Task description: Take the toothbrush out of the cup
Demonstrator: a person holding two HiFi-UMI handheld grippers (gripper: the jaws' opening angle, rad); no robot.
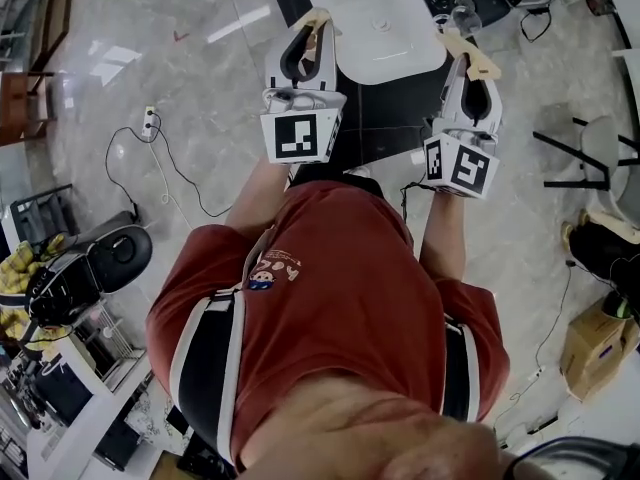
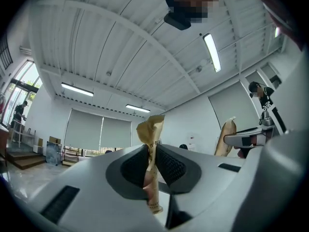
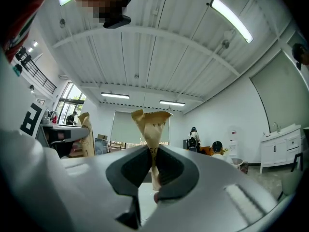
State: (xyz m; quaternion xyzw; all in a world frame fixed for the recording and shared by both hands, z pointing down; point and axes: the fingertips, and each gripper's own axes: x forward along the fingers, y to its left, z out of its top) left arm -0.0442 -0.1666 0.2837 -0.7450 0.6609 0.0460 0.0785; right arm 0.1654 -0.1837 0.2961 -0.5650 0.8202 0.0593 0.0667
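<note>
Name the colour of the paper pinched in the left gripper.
Tan paper; clearest in the left gripper view.

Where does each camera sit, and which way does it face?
Head view: on the person's head, looking down at a white basin; red-shirted torso, left gripper, right gripper show.
Left gripper view: on that gripper, facing the ceiling; jaws pinch a tan crumpled paper strip.
Right gripper view: likewise, pinching a second tan paper strip.
Shared: each gripper view shows the other gripper.

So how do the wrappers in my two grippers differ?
The left wrapper, in the left gripper, has a narrow crumpled top; the right wrapper, in the right gripper, fans out wide. The left wrapper shows more below the fingers than the right wrapper. Both are brown paper, upright, clamped.
</note>
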